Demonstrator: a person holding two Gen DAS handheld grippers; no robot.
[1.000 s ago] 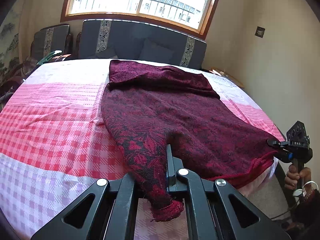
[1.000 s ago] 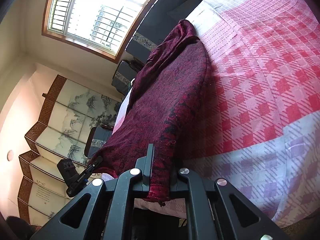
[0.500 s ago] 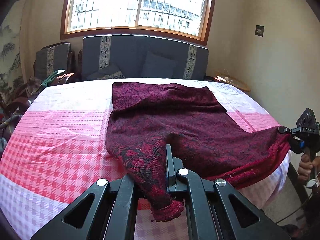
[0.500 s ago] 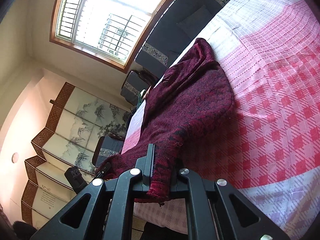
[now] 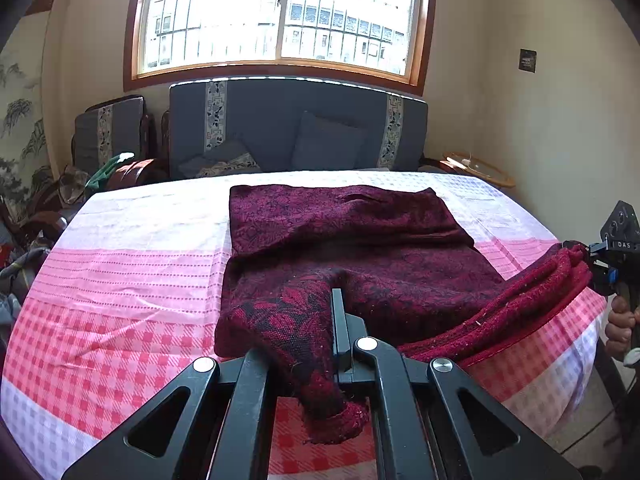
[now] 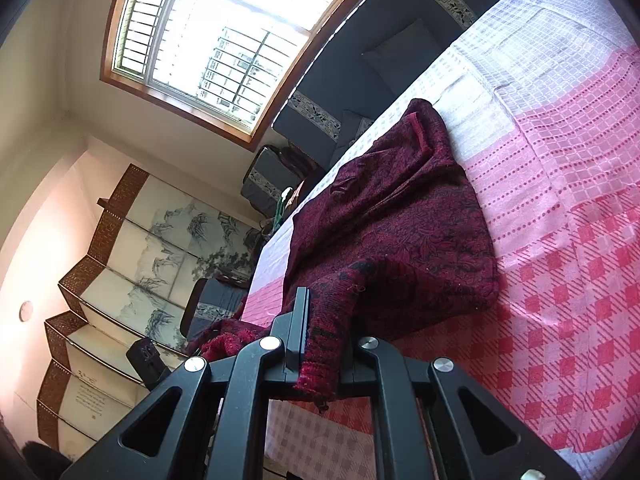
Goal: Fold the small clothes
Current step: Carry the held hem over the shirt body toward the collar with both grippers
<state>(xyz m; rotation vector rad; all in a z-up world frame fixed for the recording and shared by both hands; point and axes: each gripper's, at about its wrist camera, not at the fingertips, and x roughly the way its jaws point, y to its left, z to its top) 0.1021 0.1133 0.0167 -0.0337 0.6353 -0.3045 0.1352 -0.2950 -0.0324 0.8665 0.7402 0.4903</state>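
A dark red patterned knit garment (image 5: 340, 232) lies lengthwise on the table under a pink and red checked cloth (image 5: 120, 280). My left gripper (image 5: 322, 320) is shut on one near corner of it, and the cuff-like end hangs down between the fingers. My right gripper (image 6: 320, 312) is shut on the other near corner of the garment (image 6: 400, 216). It shows at the right edge of the left wrist view as the right gripper (image 5: 588, 254), with a hand (image 5: 620, 328) under it. The near hem sags, raised off the cloth between both grips.
A grey-blue sofa (image 5: 280, 128) and an armchair (image 5: 108, 132) stand behind the table under a wide window. A small round side table (image 5: 480, 168) is at the back right. A painted folding screen (image 6: 120, 260) lines the left wall. Clutter sits by the table's left edge (image 5: 36, 216).
Both grippers have risen and carried the near hem toward the sofa end. The garment's near half now lifts off the cloth and bunches toward its far half.
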